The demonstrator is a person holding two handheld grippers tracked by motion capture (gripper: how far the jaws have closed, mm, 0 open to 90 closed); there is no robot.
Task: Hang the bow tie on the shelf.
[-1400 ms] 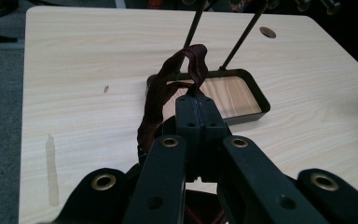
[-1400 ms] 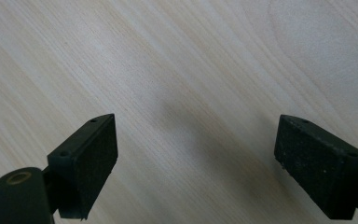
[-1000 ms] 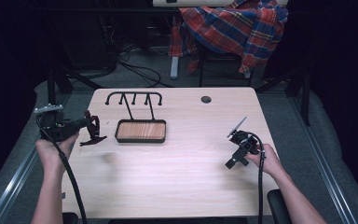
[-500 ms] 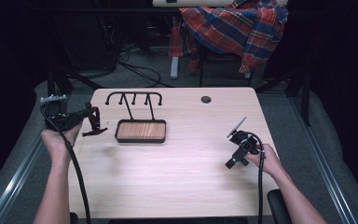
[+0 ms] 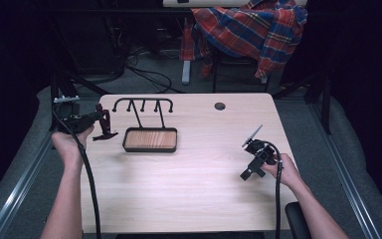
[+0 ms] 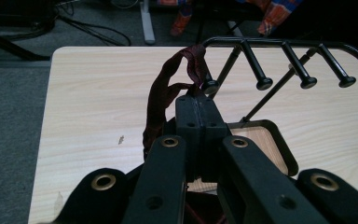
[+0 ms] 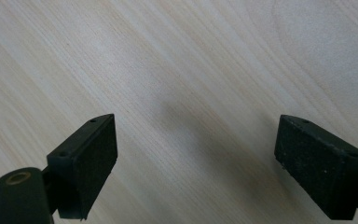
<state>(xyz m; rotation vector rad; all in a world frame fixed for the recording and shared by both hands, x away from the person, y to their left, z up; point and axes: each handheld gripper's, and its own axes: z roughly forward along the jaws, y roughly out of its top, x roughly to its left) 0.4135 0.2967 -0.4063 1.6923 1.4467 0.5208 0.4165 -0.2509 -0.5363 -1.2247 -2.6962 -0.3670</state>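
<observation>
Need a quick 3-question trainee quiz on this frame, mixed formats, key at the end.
1. True or false: the left hand-held gripper is shut on a dark red strap.
2. Multiple choice: the looped strap is nearest which part of the black rack? A) its outermost peg B) its wooden tray C) its far right peg
3. Fill in: the right hand-held gripper has its jaws ____ above the bare table.

Key:
1. True; the jaws pinch it, and the loop stands up beside a peg.
2. A
3. open
</observation>
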